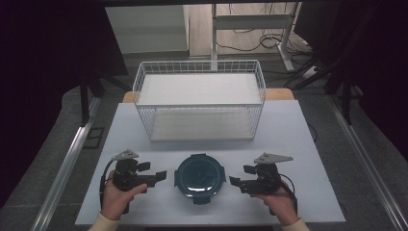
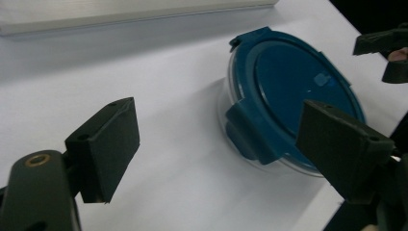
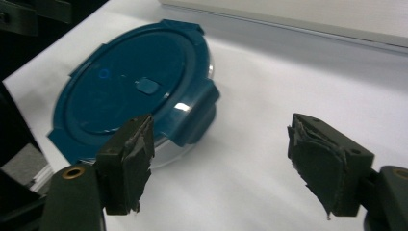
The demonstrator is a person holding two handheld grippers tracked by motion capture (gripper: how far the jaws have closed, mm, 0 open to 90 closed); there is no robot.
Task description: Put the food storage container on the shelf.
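Lidded blue container (image 1: pixel 199 177) sits near the table's (image 1: pixel 288 130) front edge, clips down, between left gripper (image 1: pixel 161 175) and right gripper (image 1: pixel 234 182), both jaws wide and empty; wire basket (image 1: pixel 199 98) beyond holds nothing, so any transfer remains undone

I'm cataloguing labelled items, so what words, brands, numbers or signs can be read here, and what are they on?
None can be read. The round container's blue lid bears a small raised tab and a faint ring mark, but no legible lettering. The wire basket, the table and both grippers, left gripper and right gripper, show no text.
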